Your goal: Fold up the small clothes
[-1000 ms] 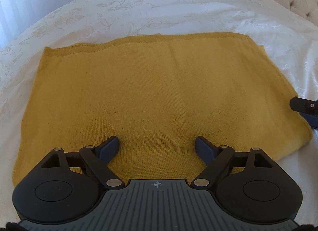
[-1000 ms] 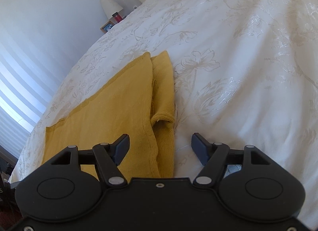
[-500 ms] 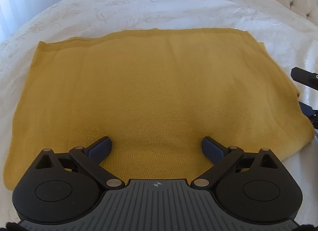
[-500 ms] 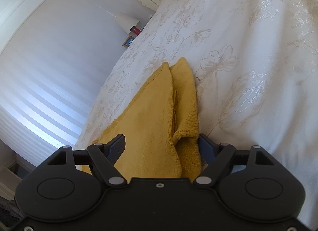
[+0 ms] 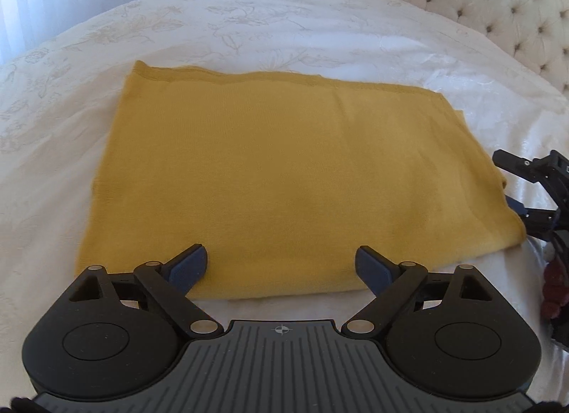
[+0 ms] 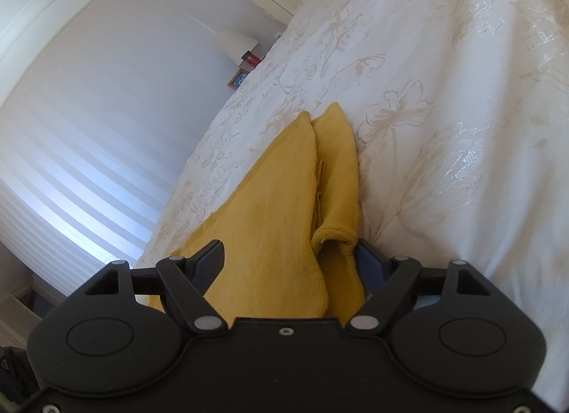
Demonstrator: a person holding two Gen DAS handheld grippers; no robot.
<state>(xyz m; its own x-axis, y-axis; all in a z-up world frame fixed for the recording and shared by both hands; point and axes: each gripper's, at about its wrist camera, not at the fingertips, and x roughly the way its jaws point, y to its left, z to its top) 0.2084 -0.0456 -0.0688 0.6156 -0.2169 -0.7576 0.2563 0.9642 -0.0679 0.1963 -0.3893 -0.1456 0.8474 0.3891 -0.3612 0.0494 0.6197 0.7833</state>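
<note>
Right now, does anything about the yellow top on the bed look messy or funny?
Mostly no: the yellow top lies flat and smooth on the bed. Only its right edge is untidy: a sleeve pokes out past the folded layers, bunched by the open right gripper.

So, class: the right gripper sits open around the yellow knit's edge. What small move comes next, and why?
Probably close the right gripper on the yellow knit garment: its open jaws already straddle the layered edge, while the left gripper sits open at the near edge.
</note>
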